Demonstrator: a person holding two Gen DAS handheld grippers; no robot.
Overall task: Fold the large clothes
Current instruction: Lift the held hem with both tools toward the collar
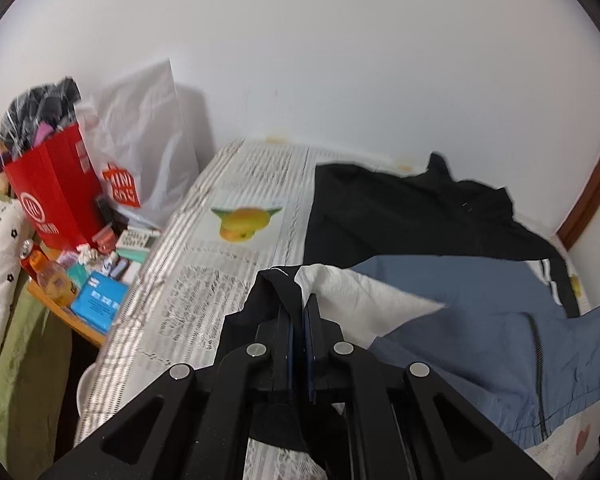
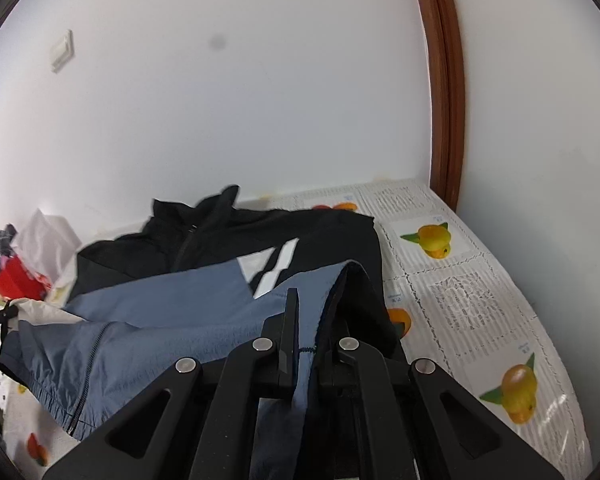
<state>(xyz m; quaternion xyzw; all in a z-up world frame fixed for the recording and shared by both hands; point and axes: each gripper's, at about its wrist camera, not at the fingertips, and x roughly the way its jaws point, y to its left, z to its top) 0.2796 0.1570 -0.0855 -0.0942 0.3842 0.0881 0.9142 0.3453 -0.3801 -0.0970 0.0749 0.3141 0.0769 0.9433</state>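
Fruit-print tablecloth (image 2: 460,312) against white wall (image 2: 220,120) — left gripper (image 1: 303,300) and right gripper (image 2: 312,308) both clamp the jacket (image 2: 160,328); red bag (image 1: 56,196) at frame left.

I see a plain white wall (image 1: 300,60) behind the table, which wears a white lace-patterned cloth (image 1: 228,184) printed with orange fruit — it runs right up to that wall. A brown wooden door frame (image 2: 444,80) rises at the right corner, and a pale switch plate (image 2: 62,50) sits high on the wall. To the left stands a cluttered wooden side shelf (image 1: 86,326) — light is soft and even.
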